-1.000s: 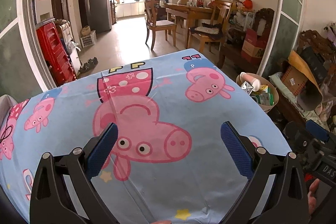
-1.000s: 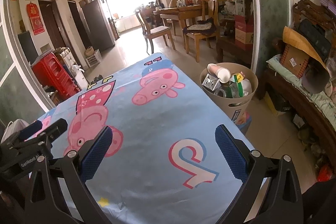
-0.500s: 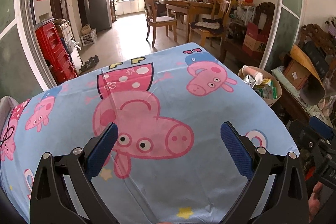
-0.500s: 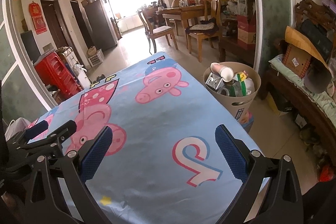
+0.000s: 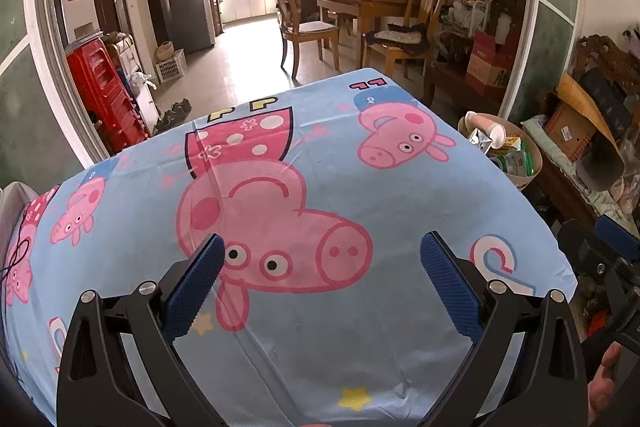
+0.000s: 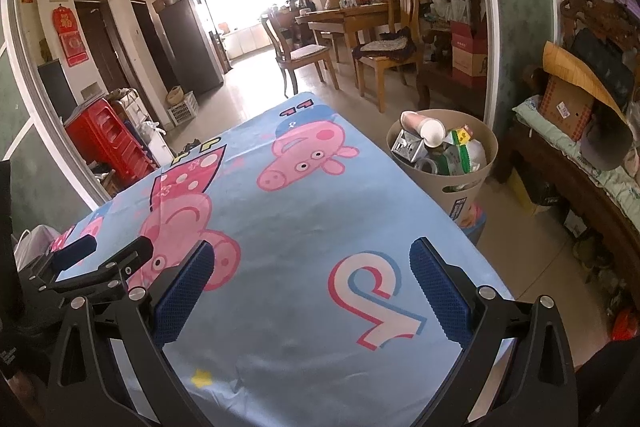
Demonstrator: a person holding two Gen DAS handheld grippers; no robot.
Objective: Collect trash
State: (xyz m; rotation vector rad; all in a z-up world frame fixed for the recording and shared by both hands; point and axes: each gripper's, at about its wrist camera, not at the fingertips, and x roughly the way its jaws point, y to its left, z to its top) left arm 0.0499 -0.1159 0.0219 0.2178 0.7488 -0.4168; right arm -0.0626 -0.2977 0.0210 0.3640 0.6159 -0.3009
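Note:
A beige trash bin (image 6: 460, 183) stands on the floor by the table's right edge, filled with paper cups, cartons and wrappers; it also shows at the right in the left wrist view (image 5: 528, 175). My left gripper (image 5: 322, 259) hangs open above the pig-print blue tablecloth (image 5: 380, 327), nothing between its blue pads. My right gripper (image 6: 310, 267) is open too, over the near right part of the cloth (image 6: 280, 211), empty. The left gripper (image 6: 100, 259) shows at the lower left of the right wrist view. No loose trash shows on the cloth.
Wooden chairs (image 5: 308, 31) and a dining table (image 5: 360, 3) stand beyond the far edge. Red stacked stools (image 5: 104, 95) sit at the left by a doorway. A cluttered bench with cardboard boxes (image 6: 568, 107) lines the right wall.
Both grippers have drawn back and risen a little, so more of the cloth's near part shows. Both stay open and empty.

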